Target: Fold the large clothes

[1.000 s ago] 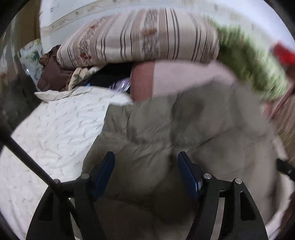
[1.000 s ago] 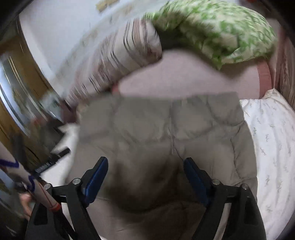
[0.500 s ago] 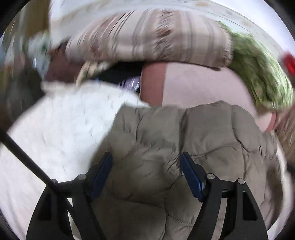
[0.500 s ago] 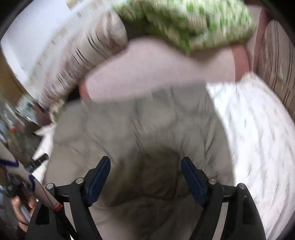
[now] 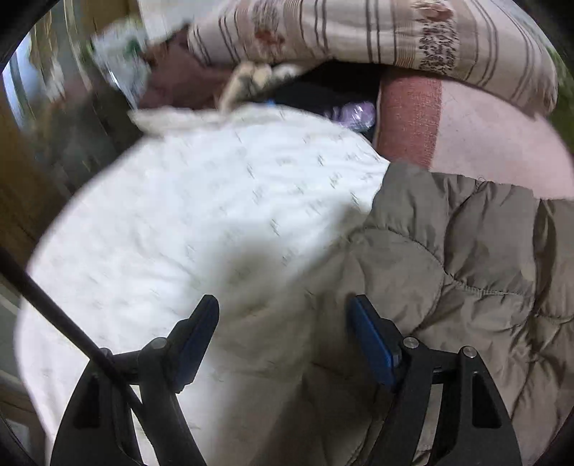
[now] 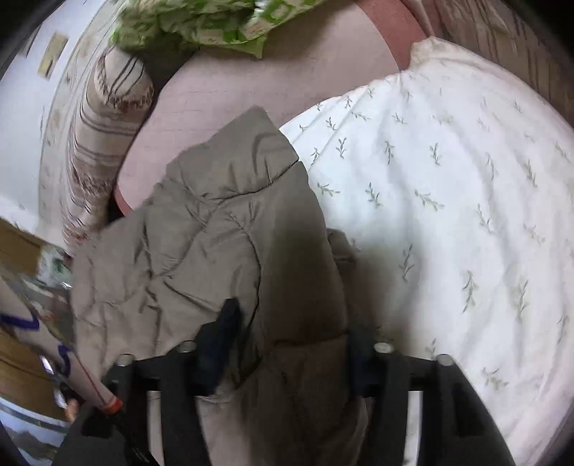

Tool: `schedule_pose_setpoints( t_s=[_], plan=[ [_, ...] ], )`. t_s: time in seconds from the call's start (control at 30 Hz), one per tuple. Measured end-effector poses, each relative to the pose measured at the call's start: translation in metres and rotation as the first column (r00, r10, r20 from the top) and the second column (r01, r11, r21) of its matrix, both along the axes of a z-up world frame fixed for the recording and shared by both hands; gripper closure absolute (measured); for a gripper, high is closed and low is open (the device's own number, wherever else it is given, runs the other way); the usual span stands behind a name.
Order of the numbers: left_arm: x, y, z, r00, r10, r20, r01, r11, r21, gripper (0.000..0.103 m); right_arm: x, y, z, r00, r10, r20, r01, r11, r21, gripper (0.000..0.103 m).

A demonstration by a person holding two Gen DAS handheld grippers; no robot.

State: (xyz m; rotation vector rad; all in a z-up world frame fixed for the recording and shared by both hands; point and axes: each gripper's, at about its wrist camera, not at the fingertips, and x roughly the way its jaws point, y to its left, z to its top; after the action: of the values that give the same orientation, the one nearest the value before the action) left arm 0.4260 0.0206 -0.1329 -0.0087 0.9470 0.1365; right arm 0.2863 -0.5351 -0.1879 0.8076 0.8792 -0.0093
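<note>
Mid-fold: right gripper (image 6: pixel 287 344) pinches the quilted jacket (image 6: pixel 215 229); left gripper (image 5: pixel 283 322), wide and empty, must grab its edge.

No words, labels, brand names, numbers or signs are showing legibly in either wrist view; the marks scattered across the white sheet (image 6: pixel 448 186) at the right of the frame are only small printed leaf sprigs.

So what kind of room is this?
Most likely a bedroom: a white leaf-print bedsheet spreads wide, with a striped pillow and a green patterned pillow stacked behind the puffy jacket.
</note>
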Motion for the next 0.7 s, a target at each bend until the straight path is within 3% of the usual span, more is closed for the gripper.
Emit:
schedule_pose_setpoints(
  t_s=[0.03, 0.07, 0.1, 0.13, 0.2, 0.27, 0.4, 0.47, 0.53, 0.7],
  plan=[
    [0.002, 0.003, -0.005, 0.999, -0.014, -0.031, 0.013, 0.999, -0.05, 0.029, -0.002, 0.0, 0.002, 1.0, -0.004, 0.007, 0.004, 1.0, 0.008, 0.073],
    [0.002, 0.004, -0.007, 0.999, -0.027, -0.042, 0.023, 0.995, -0.094, 0.046, -0.007, 0.0, 0.006, 1.0, -0.012, 0.017, 0.012, 0.999, 0.035, 0.085],
    [0.004, 0.004, -0.007, 0.998, -0.041, -0.047, 0.035, 0.991, -0.126, 0.074, -0.011, 0.002, 0.011, 1.0, -0.017, 0.025, 0.016, 1.0, 0.026, 0.087],
    [0.004, 0.003, -0.007, 0.995, -0.081, -0.063, 0.067, 0.978, -0.197, 0.086, -0.018, 0.006, 0.02, 0.999, -0.026, 0.034, 0.026, 1.0, -0.015, 0.088],
    [0.003, -0.001, -0.004, 0.994, -0.093, -0.063, 0.079, 0.978, -0.194, 0.096, -0.026, 0.015, 0.036, 0.998, -0.042, 0.056, 0.047, 0.996, -0.079, 0.091],
    [-0.004, -0.004, 0.008, 0.995, -0.101, -0.013, 0.098, 0.982, -0.164, 0.098, -0.032, 0.019, 0.047, 0.997, -0.055, 0.06, 0.063, 0.988, -0.142, 0.092],
    [0.001, -0.013, 0.003, 0.992, -0.123, -0.025, 0.12, 0.986, -0.113, 0.098, -0.019, 0.027, 0.03, 0.998, -0.06, -0.013, 0.055, 0.972, -0.229, 0.093],
    [0.006, -0.012, -0.01, 0.993, -0.108, -0.051, 0.101, 0.987, -0.124, 0.098, -0.008, 0.03, 0.013, 0.996, -0.055, -0.063, 0.039, 0.97, -0.238, 0.093],
    [0.001, -0.012, -0.003, 0.995, -0.095, -0.018, 0.093, 0.989, -0.112, 0.098, -0.009, 0.027, 0.012, 0.996, -0.066, -0.066, 0.049, 0.97, -0.24, 0.093],
    [-0.002, -0.017, 0.003, 0.996, -0.087, -0.007, 0.087, 0.996, -0.028, 0.098, -0.013, 0.022, 0.013, 0.997, -0.074, -0.02, 0.068, 0.975, -0.211, 0.074]
  ],
)
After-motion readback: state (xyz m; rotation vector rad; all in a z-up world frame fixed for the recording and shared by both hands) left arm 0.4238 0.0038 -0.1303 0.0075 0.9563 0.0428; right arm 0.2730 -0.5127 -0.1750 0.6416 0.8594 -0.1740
